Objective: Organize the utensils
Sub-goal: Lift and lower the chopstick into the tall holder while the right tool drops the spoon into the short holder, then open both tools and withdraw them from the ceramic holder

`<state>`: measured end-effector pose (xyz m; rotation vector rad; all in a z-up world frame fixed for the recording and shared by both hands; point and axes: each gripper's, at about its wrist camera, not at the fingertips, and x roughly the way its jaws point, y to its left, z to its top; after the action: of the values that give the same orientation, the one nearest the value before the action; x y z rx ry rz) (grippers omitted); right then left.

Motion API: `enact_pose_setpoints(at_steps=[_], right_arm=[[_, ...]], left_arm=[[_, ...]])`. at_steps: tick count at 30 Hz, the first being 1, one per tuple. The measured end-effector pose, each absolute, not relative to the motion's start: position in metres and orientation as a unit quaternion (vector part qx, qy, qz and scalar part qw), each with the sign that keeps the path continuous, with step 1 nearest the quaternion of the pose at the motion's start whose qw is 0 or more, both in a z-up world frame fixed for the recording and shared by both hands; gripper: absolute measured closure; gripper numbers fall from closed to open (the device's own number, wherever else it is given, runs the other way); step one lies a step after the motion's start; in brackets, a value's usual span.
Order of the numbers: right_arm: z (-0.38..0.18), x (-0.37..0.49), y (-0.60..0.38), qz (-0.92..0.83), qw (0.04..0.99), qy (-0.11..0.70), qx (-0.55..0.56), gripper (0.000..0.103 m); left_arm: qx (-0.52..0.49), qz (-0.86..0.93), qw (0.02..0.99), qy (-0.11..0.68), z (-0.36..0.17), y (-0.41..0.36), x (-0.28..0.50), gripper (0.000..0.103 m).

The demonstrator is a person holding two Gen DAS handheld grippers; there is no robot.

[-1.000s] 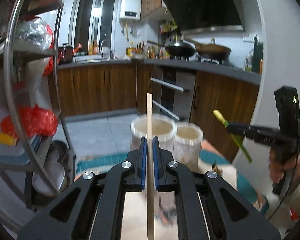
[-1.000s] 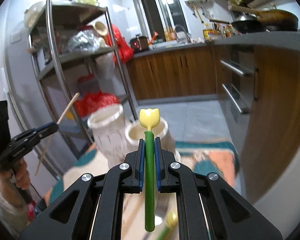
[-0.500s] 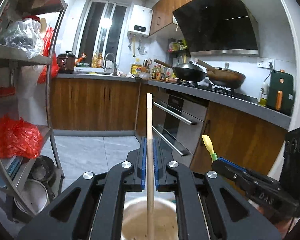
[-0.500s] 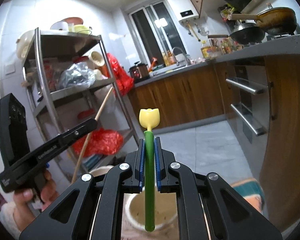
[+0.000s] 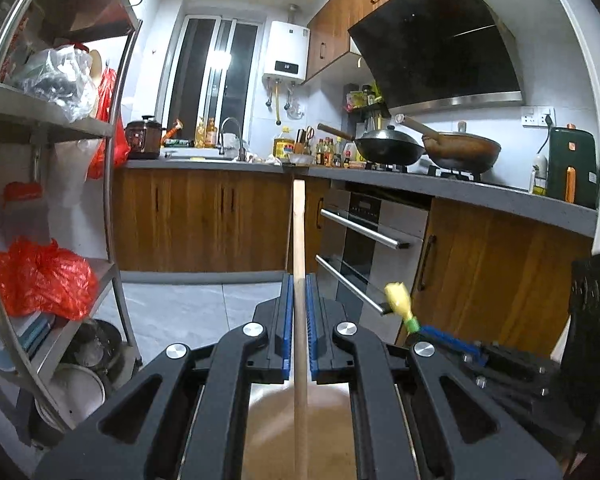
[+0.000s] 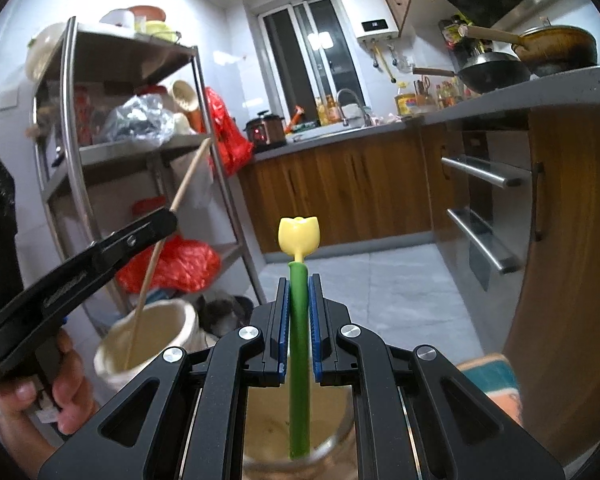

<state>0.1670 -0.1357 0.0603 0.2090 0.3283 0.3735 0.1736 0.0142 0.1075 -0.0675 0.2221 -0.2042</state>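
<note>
Kitchen, cabinets behind: left tool (image 5: 299,330) clamps wooden chopstick (image 5: 299,264), tip inside cream holder (image 6: 148,338); right tool (image 6: 299,330) clamps tulip-topped green utensil (image 6: 299,304) over second jar (image 6: 256,446); lower straight, then release.

Two woks (image 5: 392,148), perhaps a rice cooker (image 5: 142,142)

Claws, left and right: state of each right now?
Left claw: closed on the wooden chopstick, lower end inside a white holder.
Right claw: closed on the green tulip-topped utensil, over a second holder.
</note>
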Motion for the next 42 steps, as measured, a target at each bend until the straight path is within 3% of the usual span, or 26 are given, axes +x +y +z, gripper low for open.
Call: enact_pose_setpoints(at_steps=[19, 22, 27, 29, 42], right_arm=[[0.043, 0.155, -0.132, 0.185, 0.952, 0.229, 0.086, 0.092], [0.046, 0.152, -0.131, 0.186, 0.953, 0.225, 0.085, 0.081], [0.058, 0.141, -0.138, 0.183, 0.956, 0.211, 0.091, 0.071], [0.063, 0.133, -0.143, 0.178, 0.958, 0.202, 0.093, 0.064], [0.08, 0.07, -0.171, 0.143, 0.971, 0.173, 0.085, 0.022]], left_arm=[[0.005, -0.074, 0.981, 0.178, 0.079, 0.017, 0.149, 0.094], [0.006, -0.071, 0.982, 0.173, 0.08, 0.017, 0.147, 0.078], [0.004, -0.078, 0.985, 0.155, 0.083, 0.018, 0.132, 0.072], [0.003, -0.08, 0.986, 0.149, 0.083, 0.019, 0.123, 0.059], [-0.011, -0.086, 0.983, 0.161, 0.065, 0.026, 0.069, 0.013]])
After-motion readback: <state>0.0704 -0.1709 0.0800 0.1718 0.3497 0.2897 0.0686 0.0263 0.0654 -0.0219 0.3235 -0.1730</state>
